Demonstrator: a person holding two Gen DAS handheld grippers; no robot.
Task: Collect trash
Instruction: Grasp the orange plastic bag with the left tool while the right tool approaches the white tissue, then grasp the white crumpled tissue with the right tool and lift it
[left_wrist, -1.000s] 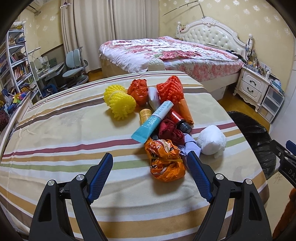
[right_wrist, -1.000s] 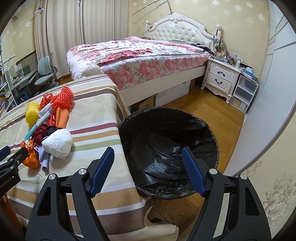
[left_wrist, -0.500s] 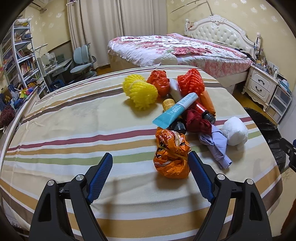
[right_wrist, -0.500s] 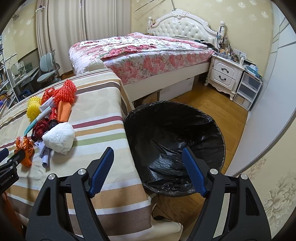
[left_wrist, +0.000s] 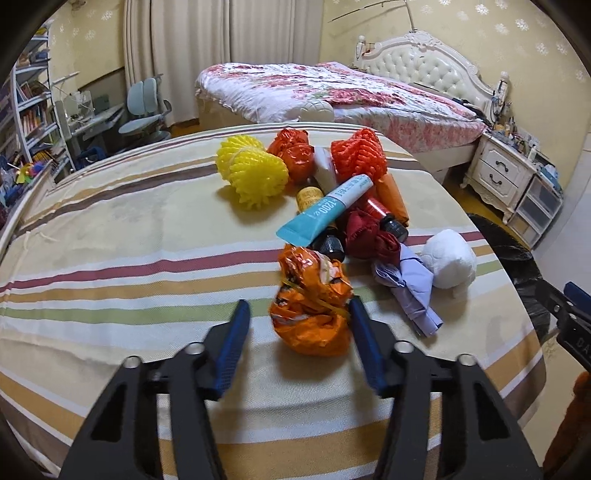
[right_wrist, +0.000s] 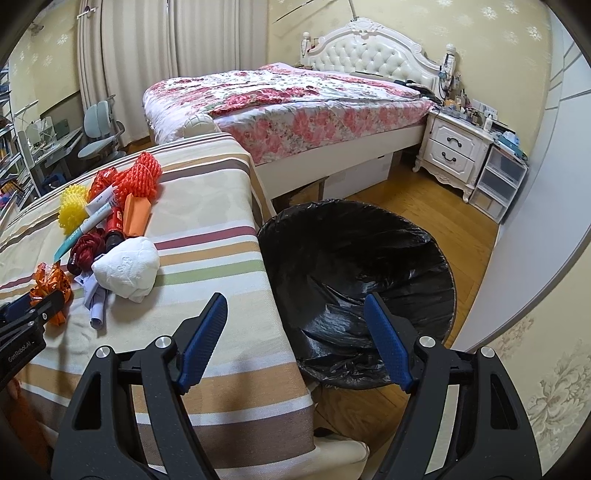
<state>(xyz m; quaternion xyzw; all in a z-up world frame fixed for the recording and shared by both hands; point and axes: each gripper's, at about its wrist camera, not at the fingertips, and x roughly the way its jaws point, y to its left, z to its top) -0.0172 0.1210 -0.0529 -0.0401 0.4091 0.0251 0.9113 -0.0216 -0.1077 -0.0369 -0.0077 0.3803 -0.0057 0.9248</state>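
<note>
A pile of trash lies on the striped table (left_wrist: 110, 229). A crumpled orange wrapper (left_wrist: 312, 302) is nearest, between the fingers of my left gripper (left_wrist: 299, 314), which is open; its right finger touches the wrapper. Behind it lie a teal tube (left_wrist: 325, 210), a lilac paper (left_wrist: 410, 288), a white tissue wad (left_wrist: 448, 262), yellow foam nets (left_wrist: 255, 170) and an orange-red net (left_wrist: 358, 155). My right gripper (right_wrist: 295, 306) is open and empty, above the table edge beside a black-lined trash bin (right_wrist: 358, 280). The wrapper (right_wrist: 51, 288) and the tissue wad (right_wrist: 127, 269) also show in the right wrist view.
A bed with a floral cover (right_wrist: 295, 99) stands behind the table. A white nightstand (right_wrist: 454, 151) and plastic drawers (right_wrist: 498, 181) stand at the right on a wooden floor. A desk chair (left_wrist: 144, 110) and bookshelves (left_wrist: 26, 110) stand at the far left.
My left gripper has moved forward and its fingers have narrowed around the orange wrapper. My right gripper has shifted slightly toward the table, still open.
</note>
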